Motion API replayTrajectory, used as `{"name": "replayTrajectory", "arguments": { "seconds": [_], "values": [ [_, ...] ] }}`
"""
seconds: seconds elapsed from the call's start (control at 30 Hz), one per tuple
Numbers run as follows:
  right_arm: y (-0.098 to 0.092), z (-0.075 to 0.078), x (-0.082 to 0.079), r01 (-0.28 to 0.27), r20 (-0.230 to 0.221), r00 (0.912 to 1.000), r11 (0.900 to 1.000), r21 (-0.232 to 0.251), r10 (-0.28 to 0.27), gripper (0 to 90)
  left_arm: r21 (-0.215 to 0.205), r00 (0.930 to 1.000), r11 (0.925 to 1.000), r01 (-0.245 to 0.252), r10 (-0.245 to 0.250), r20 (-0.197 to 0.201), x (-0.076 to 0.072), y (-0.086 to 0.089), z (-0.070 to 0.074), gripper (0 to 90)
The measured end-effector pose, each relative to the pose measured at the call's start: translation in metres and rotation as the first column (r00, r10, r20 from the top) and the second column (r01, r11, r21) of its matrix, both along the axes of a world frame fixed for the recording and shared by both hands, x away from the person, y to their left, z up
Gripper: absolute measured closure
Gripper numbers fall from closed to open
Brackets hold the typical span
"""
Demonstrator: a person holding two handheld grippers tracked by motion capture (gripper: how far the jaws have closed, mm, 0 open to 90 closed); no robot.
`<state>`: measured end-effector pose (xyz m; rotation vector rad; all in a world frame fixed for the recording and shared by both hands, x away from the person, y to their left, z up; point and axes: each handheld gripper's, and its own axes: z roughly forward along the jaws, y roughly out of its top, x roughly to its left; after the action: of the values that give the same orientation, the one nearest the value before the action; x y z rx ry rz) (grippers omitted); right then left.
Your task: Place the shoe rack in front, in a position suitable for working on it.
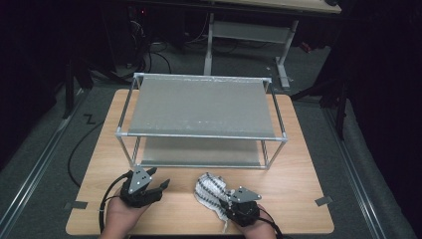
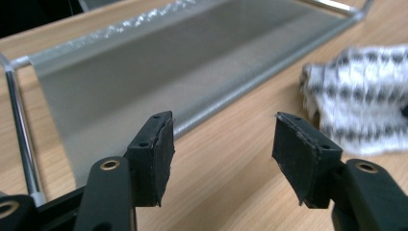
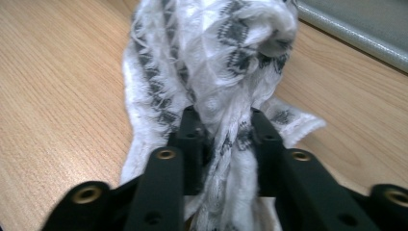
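Observation:
A white cloth with a grey pattern (image 1: pixel 209 191) lies crumpled on the wooden table (image 1: pixel 298 184) near the front, just right of centre. My right gripper (image 1: pixel 225 203) is shut on the cloth (image 3: pixel 216 82), with the fabric bunched between its two black jaws (image 3: pixel 225 139). My left gripper (image 1: pixel 160 180) rests to the left of the cloth, apart from it, its jaws open and nothing between them (image 2: pixel 221 144). In the left gripper view the cloth (image 2: pixel 361 96) lies off to the right on the tabletop.
A two-level metal-framed rack (image 1: pixel 201 104) with grey shelf panels stands in the middle of the table behind both grippers. Its lower shelf (image 2: pixel 159 72) is close ahead of the left gripper. Bare wood lies left and right of the rack.

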<state>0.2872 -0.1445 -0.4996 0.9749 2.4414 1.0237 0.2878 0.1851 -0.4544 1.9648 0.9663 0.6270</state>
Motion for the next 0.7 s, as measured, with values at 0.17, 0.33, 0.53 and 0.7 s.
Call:
{"name": "replayTrajectory", "arguments": {
  "seconds": [0.17, 0.33, 0.53, 0.7],
  "values": [
    [-0.015, 0.013, 0.001, 0.049, 0.037, 0.998, 0.998, 0.04, -0.051, 76.1, -0.002, 0.9999, 0.9999, 0.012, -0.012, -0.008, 0.0, 0.0, -0.001, 41.1],
    [-0.062, 0.025, -0.003, 0.161, 0.083, 0.9833, 0.987, 0.022, -0.162, 75.8, 0.018, 0.9994, 0.9993, 0.032, -0.032, -0.012, 0.001, -0.004, -0.003, 41.2],
    [-0.13, 0.024, -0.007, 0.353, 0.089, 0.9314, 0.935, 0.014, -0.353, 75.2, 0.002, 0.9992, 0.9992, 0.039, -0.039, -0.005, 0.002, -0.006, -0.002, 40.9],
    [-0.168, 0.015, -0.007, 0.47, 0.071, 0.8815, 0.882, -0.033, -0.467, 73.9, -0.01, 0.9993, 0.9993, 0.037, -0.037, -0.004, 0.004, -0.007, -0.001, 41.1]
  ]
}}
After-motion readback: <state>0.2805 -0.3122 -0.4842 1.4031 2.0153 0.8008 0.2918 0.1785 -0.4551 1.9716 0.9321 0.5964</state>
